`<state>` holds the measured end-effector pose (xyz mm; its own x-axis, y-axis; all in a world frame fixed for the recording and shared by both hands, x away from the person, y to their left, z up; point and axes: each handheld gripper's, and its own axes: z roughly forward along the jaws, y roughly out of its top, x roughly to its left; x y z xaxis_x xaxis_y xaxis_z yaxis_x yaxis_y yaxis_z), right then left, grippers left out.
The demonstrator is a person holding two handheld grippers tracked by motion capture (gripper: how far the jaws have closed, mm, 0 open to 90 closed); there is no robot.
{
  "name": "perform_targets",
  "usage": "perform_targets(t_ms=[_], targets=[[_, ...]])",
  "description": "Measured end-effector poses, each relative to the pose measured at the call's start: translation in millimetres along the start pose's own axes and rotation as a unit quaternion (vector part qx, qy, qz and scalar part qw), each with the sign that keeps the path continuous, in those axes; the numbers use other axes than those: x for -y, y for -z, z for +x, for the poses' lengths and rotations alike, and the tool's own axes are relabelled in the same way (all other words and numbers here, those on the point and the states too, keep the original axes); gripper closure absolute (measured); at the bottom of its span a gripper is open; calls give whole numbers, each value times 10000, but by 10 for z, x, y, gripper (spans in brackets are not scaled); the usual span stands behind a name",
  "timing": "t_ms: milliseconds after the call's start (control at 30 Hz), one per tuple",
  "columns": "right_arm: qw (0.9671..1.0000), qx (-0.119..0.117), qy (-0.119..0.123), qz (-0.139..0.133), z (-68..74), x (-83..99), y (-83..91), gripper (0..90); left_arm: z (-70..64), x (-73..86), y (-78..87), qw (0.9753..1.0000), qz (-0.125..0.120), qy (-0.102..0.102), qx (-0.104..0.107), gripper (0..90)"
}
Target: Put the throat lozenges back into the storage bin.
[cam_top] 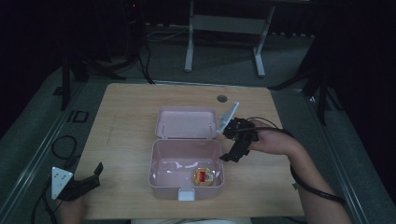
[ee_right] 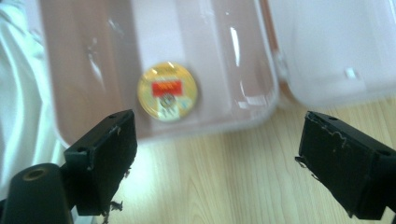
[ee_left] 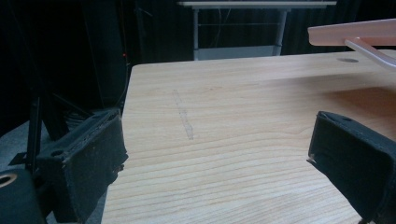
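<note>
Left gripper (cam_top: 88,179) idle at lower left, jaws spread, empty. Pink box (cam_top: 159,161) at frame centre, lid open; round yellow tin (cam_top: 204,177) in its lower right corner. Right gripper (cam_top: 232,154) just right of box, jaws wide, holding nothing. Looks like approach step: next, dip in and pinch tin.

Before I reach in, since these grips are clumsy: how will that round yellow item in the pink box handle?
The round yellow item lies flat, so it probably won't roll. It looks thin, likely light and hard to pinch. The pink box walls look glossy, so it may slide.
</note>
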<state>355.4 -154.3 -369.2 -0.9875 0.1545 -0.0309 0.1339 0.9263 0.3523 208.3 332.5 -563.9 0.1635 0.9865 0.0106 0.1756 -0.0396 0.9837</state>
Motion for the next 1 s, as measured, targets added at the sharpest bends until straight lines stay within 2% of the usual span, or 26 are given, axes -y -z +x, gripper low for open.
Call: perform_targets(t_ms=[133, 200, 300, 333, 433, 467, 500, 533, 567, 600, 633, 667, 700, 767, 800, 867, 933, 967, 1000], targets=[[9996, 89, -261, 20, -98, 263, -55, 112, 1, 1, 3, 10000, -7, 2, 2, 43], [9989, 160, -424, -82, -148, 406, -104, 112, -2, 0, 1, 10000, -3, -1, -2, 42], [9984, 214, -499, -168, -169, 478, -134, 112, -2, 0, 0, 10000, 6, -6, -6, 42], [9961, 378, -667, -441, -219, 667, -257, 112, -1, 0, 0, 10000, 9, -7, -7, 43], [9930, 629, -784, -620, -251, 850, -440, 112, -2, -1, -1, 10000, 12, -10, -8, 42], [9903, 724, -917, -757, -279, 951, -557, 112, -2, -1, -1, 10000, 14, -11, -5, 42], [9903, 724, -917, -757, -279, 951, -557, 112, -2, -1, -1, 10000, 12, -10, -9, 42], [9856, 877, -1089, -950, -304, 1061, -682, 112, -2, -1, 0, 10000, 13, -7, -8, 43], [9856, 877, -1089, -950, -304, 1061, -682, 112, -1, -1, 0, 10000, 13, -6, -11, 43], [9810, 966, -1251, -1121, -330, 1165, -799, 112, -2, -1, 0, 10000, 14, -5, -12, 42], [9810, 966, -1251, -1121, -330, 1165, -799, 112, -2, -1, -1, 10000, 17, -9, -5, 42], [9746, 1061, -1458, -1328, -353, 1273, -904, 112, -2, -1, -2, 10000, 14, -7, -8, 43], [9746, 1061, -1458, -1328, -353, 1273, -904, 112, 0, -1, -2, 10000, 17, -8, -5, 43], [9664, 1283, -1608, -1543, -367, 1368, -969, 112, 0, -1, -2, 10000, 11, 0, -1, 42], [9633, 1341, -1668, -1621, -376, 1404, -988, 112, -1, 0, -1, 10000, 7, 7, -3, 43], [9516, 1566, -1846, -1892, -391, 1509, -1030, 112, -1, 0, -1, 10000, 6, 6, -3, 43], [9433, 1731, -1954, -2051, -401, 1587, -1052, 112, 0, -1, -2, 10000, 8, 2, 1, 43], [9377, 1779, -2075, -2145, -411, 1643, -1066, 112, -1, 0, -1, 10000, 6, 4, -4, 42], [9345, 1799, -2147, -2197, -419, 1676, -1073, 112, -1, -1, -1, 10000, 8, 4, -4, 42]])
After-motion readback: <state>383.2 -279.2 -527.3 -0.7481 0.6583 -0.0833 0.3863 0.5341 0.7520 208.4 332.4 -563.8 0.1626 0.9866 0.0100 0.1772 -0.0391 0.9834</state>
